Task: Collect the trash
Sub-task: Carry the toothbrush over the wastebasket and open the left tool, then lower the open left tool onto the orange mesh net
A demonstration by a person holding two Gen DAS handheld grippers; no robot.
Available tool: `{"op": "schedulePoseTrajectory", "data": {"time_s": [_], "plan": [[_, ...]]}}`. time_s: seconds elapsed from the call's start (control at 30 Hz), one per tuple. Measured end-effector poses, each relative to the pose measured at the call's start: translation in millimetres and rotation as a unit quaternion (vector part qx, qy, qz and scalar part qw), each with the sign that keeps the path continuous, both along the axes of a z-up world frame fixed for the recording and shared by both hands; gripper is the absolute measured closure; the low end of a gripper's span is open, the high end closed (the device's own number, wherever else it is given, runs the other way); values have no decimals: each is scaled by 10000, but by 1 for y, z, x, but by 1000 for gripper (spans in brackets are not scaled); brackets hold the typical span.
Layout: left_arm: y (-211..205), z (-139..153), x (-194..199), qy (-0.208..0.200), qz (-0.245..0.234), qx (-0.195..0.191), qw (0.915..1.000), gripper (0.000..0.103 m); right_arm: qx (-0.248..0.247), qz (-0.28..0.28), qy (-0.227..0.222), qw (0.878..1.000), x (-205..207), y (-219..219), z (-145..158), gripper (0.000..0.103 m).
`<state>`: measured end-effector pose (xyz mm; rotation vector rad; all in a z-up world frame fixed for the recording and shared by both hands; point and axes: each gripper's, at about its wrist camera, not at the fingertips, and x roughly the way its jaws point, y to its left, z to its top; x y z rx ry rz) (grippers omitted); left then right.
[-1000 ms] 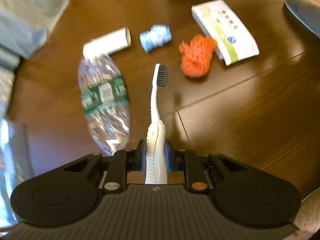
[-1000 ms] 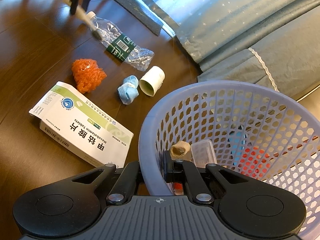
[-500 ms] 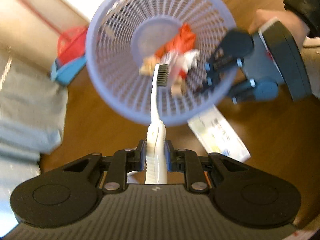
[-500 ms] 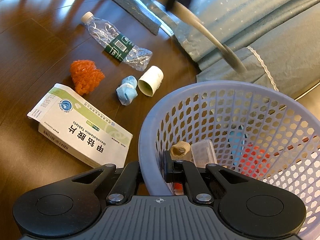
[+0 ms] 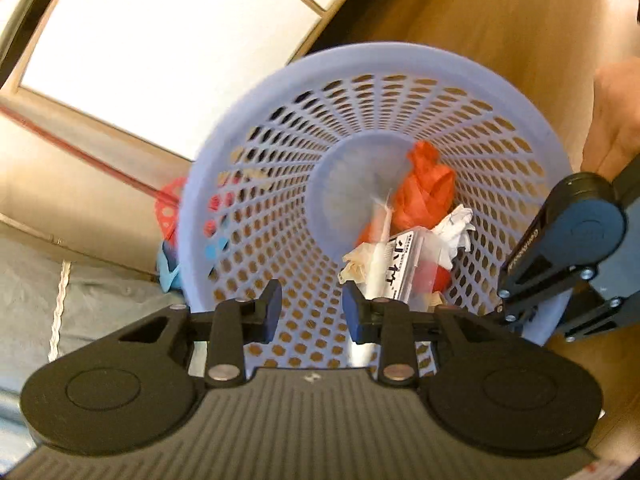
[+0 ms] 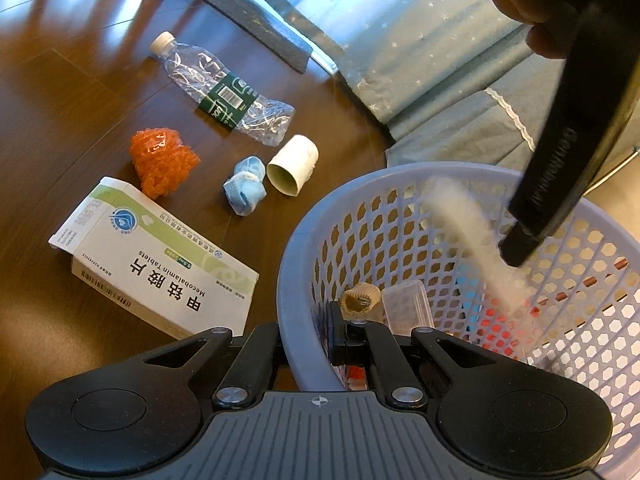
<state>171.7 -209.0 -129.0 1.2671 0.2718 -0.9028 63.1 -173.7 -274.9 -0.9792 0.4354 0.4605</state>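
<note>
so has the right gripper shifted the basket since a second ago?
No. In the right wrist view the basket sits just as far from the tablet box, right gripper clamped on its rim.

I'm looking across my dark brown wooden table [image 6: 60, 128], boards running in long seams. Far out lies a crushed clear plastic bottle [image 6: 224, 92], white cap pointing to the far left, green label round its middle. Nearer, an orange mesh wad [image 6: 162, 162] sits to the left. Right of it comes a blue crumpled mask [image 6: 245, 193], and just beside that a white cardboard tube [image 6: 294, 164] on its side, open end facing me. Nearest on the left lies a white-and-green tablet box [image 6: 160, 268], flat. The lavender basket [image 6: 304, 240] stands at the right.
</note>
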Motion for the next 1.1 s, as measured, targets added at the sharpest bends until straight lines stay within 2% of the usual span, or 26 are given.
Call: {"op": "schedulePoseTrajectory", "data": {"time_s": [0.13,0.2,0.3,0.37,0.5,0.6,0.77,0.97,1.1], "plan": [[33,4,3,161,277,-64,9995,74,37,-13,-9,10000,1,-1,1,102],[55,2,8,379,571,-95,9976,74,49,-20,-10,10000,1,-2,2,102],[99,-7,17,941,1072,-226,9895,73,42,-18,-10,10000,1,-2,3,102],[124,-23,24,1355,1433,-130,9803,73,29,-13,-8,10000,1,-3,3,101],[159,-58,18,1927,1563,194,9685,73,-29,18,-3,10000,-1,-2,2,101],[170,-80,11,2074,1489,409,9660,72,-60,30,-1,10000,-3,-3,1,101],[169,-103,3,2444,1488,435,9572,64,-92,37,-2,10000,-6,-5,1,101],[158,-121,-5,2505,1365,571,9567,55,-116,53,12,9999,-7,-5,1,101],[153,-129,-6,2495,1338,725,9564,55,-113,51,12,9999,-7,-5,1,101]]}}
